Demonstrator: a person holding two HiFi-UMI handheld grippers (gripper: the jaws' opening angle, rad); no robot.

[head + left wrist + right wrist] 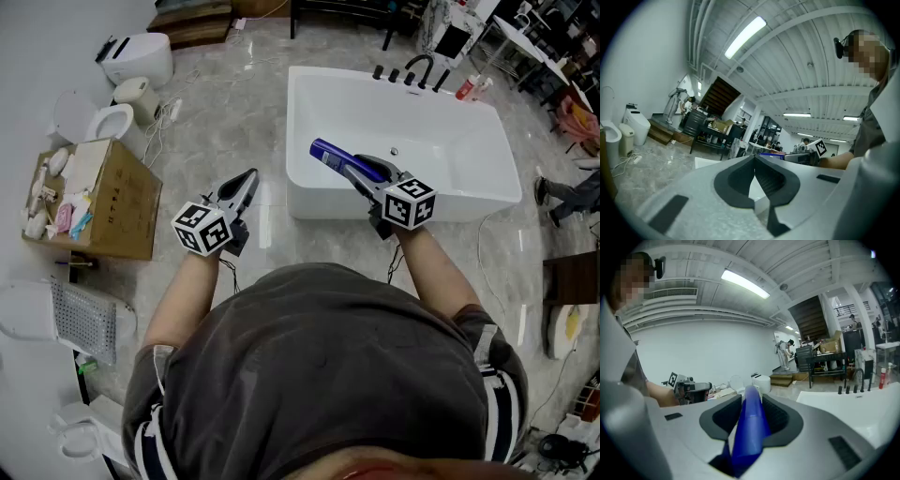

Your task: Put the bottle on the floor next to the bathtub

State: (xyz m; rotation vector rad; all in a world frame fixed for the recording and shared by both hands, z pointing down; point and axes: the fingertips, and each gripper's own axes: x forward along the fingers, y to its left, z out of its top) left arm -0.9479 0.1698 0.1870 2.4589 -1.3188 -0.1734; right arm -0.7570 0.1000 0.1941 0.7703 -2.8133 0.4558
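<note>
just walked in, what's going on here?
A person stands at a white bathtub with a gripper in each hand. The right gripper is clamped on a blue bottle, which in the head view sits over the tub's near left part. The left gripper is shut and empty, out over the marble floor beside the tub. The bottle is not yet on the floor.

1. Cardboard box [120, 225]: 9 o'clock in the head view, open at the top, with packets inside.
2. Toilet [112, 122]: 10 o'clock, near the box, with a small bin [138, 98] just beside it.
3. Second toilet [141, 58]: 11 o'clock, lid down.
4. Wooden steps [192, 21]: 11 o'clock, at the top edge.
5. White perforated panel [84, 321]: 8 o'clock.
6. Person's leg [572, 195]: 3 o'clock, at the right edge.
</note>
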